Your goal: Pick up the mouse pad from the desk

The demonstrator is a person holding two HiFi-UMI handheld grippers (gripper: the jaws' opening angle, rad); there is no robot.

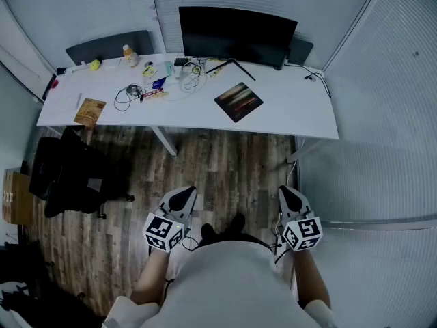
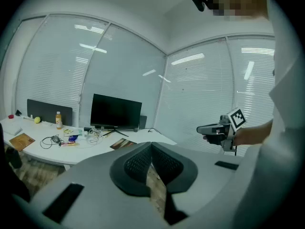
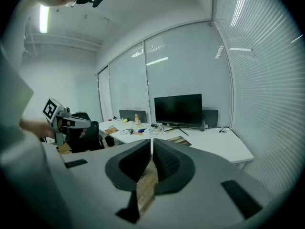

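The mouse pad (image 1: 238,101) is a dark rectangle with reddish streaks. It lies flat on the white desk (image 1: 300,118), in front of the monitor and right of centre. It also shows small and far off in the left gripper view, mouse pad (image 2: 123,143), and in the right gripper view, mouse pad (image 3: 178,140). My left gripper (image 1: 183,195) and right gripper (image 1: 290,193) are held close to the person's body, over the wooden floor and well short of the desk. Both are shut with nothing between the jaws: left gripper (image 2: 151,144), right gripper (image 3: 152,141).
A black monitor (image 1: 235,34) stands at the desk's back edge. Cables (image 1: 130,93), a bottle (image 1: 128,55), a brown booklet (image 1: 89,112) and small items crowd the desk's left half. A black office chair (image 1: 72,173) stands at the left. Glass walls with blinds enclose the room.
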